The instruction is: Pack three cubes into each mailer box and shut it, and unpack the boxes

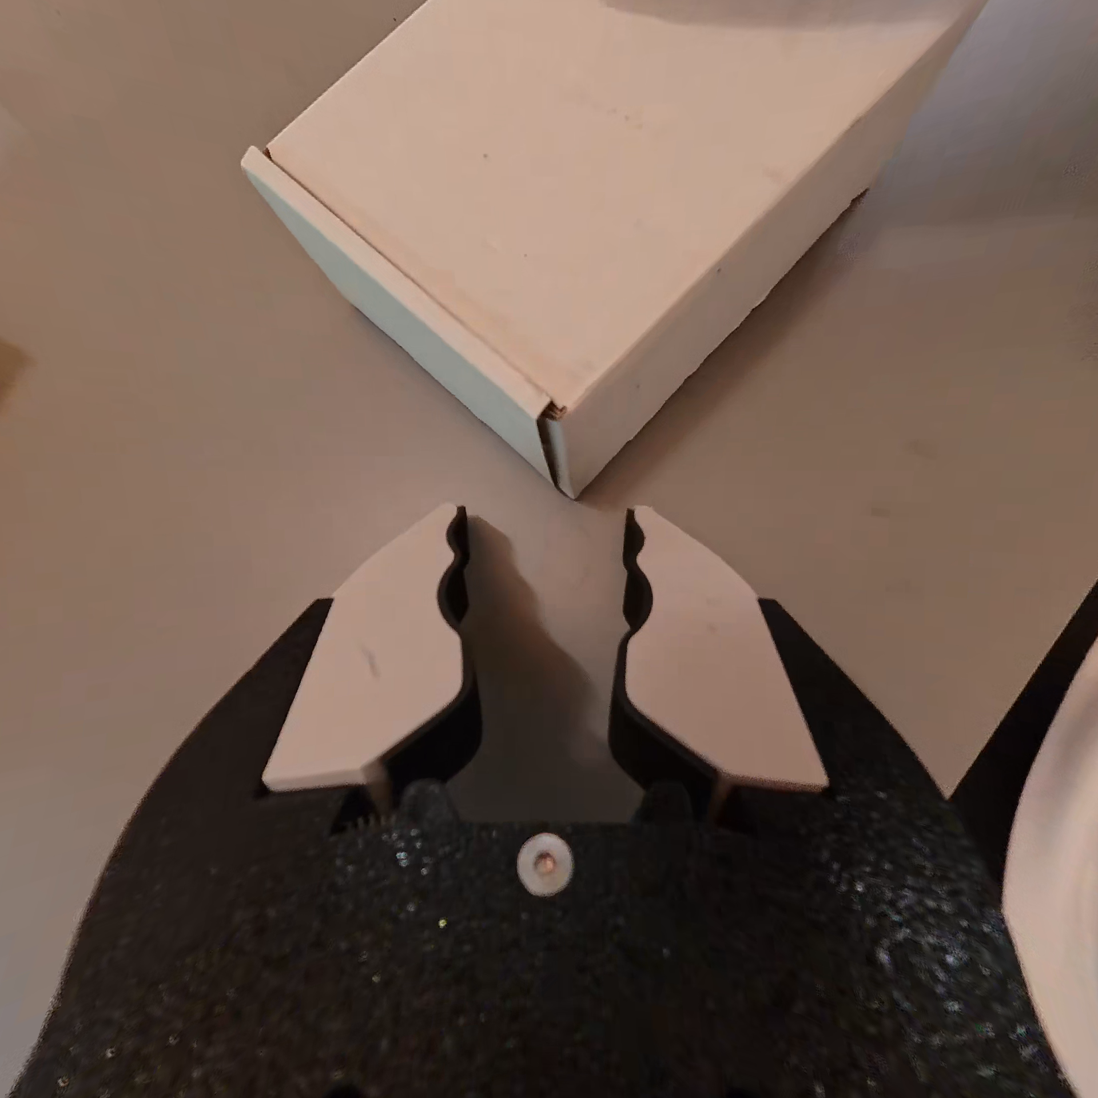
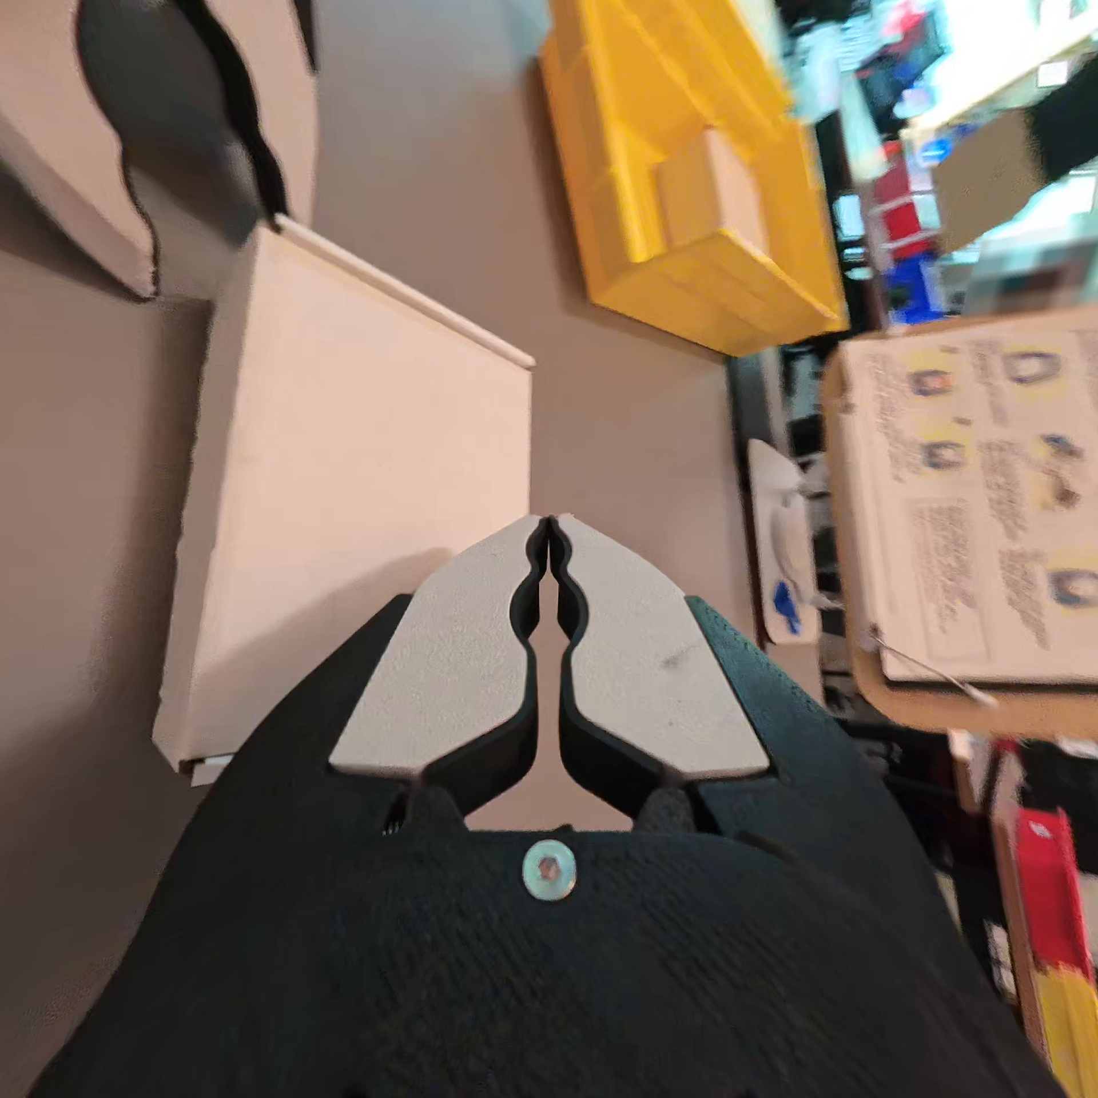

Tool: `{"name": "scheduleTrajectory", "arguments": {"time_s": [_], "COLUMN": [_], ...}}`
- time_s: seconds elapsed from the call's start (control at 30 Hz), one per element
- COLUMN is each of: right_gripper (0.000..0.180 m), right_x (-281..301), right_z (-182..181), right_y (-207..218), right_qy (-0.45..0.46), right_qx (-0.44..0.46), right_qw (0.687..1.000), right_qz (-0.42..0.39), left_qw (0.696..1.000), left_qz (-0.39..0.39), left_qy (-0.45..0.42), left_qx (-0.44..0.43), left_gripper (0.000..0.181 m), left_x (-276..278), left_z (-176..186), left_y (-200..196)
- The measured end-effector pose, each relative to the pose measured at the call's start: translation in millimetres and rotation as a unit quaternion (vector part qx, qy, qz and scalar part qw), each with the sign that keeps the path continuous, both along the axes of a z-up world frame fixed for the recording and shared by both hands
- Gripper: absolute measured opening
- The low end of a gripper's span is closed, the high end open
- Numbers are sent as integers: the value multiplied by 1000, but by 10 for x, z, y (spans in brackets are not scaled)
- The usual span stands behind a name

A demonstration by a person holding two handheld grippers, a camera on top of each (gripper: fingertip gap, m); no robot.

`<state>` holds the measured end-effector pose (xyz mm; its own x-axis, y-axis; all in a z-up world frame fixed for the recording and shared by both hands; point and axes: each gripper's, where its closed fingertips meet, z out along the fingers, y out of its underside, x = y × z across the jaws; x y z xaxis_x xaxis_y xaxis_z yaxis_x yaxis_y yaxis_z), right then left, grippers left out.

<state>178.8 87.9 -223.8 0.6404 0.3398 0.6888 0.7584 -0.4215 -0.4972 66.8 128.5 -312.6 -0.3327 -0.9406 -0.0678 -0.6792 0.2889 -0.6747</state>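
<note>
A closed white mailer box (image 1: 570, 226) lies on the tan table (image 1: 148, 475). My left gripper (image 1: 546, 517) is open and empty, its fingertips just short of the box's near corner. In the right wrist view the same box (image 2: 368, 475) lies lengthwise ahead. My right gripper (image 2: 549, 523) is shut, pads meeting with nothing between them, hovering at the box's right edge. The left gripper (image 2: 214, 255) shows open at the box's far left corner. No cubes show outside the box.
A yellow bin (image 2: 742, 309) with tan blocks (image 2: 713, 184) stands on the table beyond the box. To the right, past the table edge, are a cardboard tray with printed sheets (image 2: 962, 505) and cluttered shelves. A white curved part (image 1: 1057, 891) shows at the left view's right edge. My hands' fingertips stand some 15 cm from each other.
</note>
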Motion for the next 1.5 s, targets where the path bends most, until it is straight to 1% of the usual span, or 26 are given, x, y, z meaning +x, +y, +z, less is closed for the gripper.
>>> {"name": "scheduleTrajectory", "arguments": {"time_s": [0.03, 0.17, 0.23, 0.33, 0.4, 0.47, 0.53, 0.6, 0.67, 0.7, 0.77, 0.87, 0.9, 0.93, 1.0, 1.03, 1.1, 1.13, 1.17, 1.2, 1.27, 1.3, 1.33, 1.4, 1.5], "right_gripper": [0, 0, 0, 0, 0, 0, 0, 0, 0, 0, 0, 0, 0, 0, 0, 0, 0, 7, 14, 17, 25, 31, 42, 59, 83], "right_x": [-6, 157, 197, 224, 282, 318, 337, 358, 382, 386, 382, 381, 382, 380, 377, 431, 704, 814, 836, 786, 553, 405, 253, -12, -206], "right_z": [-52, -325, -359, -362, -368, -378, -392, -401, -407, -407, -405, -404, -405, -404, -399, -384, -213, -79, 40, 151, 365, 463, 535, 583, 476], "right_y": [51, 166, 205, 218, 246, 279, 314, 345, 361, 364, 360, 359, 360, 357, 331, 284, 145, 50, -46, -127, -269, -345, -432, -619, -830], "right_qy": [2, -33, -51, -26, -6, 7, 23, 26, 32, 35, 43, 39, 42, 47, 57, 48, 11, 11, 36, 72, 151, 193, 239, 323, 394], "right_qx": [-31, -130, -130, -133, -133, -133, -133, -127, -120, -117, -114, -113, -113, -115, -120, -125, -104, -80, -58, -33, 23, 51, 73, 91, 97], "right_qw": [999, 991, 990, 991, 991, 991, 991, 992, 992, 992, 992, 993, 993, 992, 991, 991, 991, 990, 990, 990, 986, 979, 968, 941, 911], "right_qz": [10, -9, -14, -11, -15, -7, -6, -7, -14, -15, -16, -16, -16, -15, -15, -25, -83, -112, -123, -115, -64, -31, 1, 51, 76], "left_qw": [1000, 1000, 1000, 999, 996, 987, 966, 927, 891, 876, 847, 804, 799, 795, 801, 807, 828, 838, 851, 863, 884, 893, 903, 917, 926], "left_qz": [-3, -9, -12, -31, -55, -74, -62, -45, -87, -111, -142, -137, -131, -121, -136, -144, -156, -168, -181, -195, -228, -244, -260, -291, -315], "left_qy": [-1, -2, -3, -18, -46, -98, -161, -233, -276, -288, -299, -293, -278, -263, -229, -225, -207, -195, -179, -157, -98, -67, -38, 22, 92], "left_qx": [1, -7, -6, 16, 56, 108, 194, 291, 350, 372, 416, 499, 517, 533, 537, 526, 497, 481, 460, 439, 396, 371, 341, 272, 187], "left_gripper": [49, 48, 48, 48, 51, 57, 64, 71, 77, 77, 77, 79, 78, 74, 64, 63, 63, 63, 63, 63, 63, 63, 63, 63, 63], "left_x": [-7, -33, -47, -44, -9, 57, 153, 239, 277, 295, 354, 531, 596, 654, 709, 717, 697, 679, 658, 633, 574, 546, 523, 483, 513], "left_z": [1, -5, -5, 9, 54, 160, 315, 527, 588, 570, 522, 517, 498, 485, 415, 419, 468, 501, 533, 566, 629, 670, 714, 783, 864], "left_y": [-1, -7, -5, -12, -43, -92, -38, 14, -136, -229, -359, -369, -340, -296, -280, -303, -328, -340, -350, -353, -342, -343, -356, -404, -442]}}
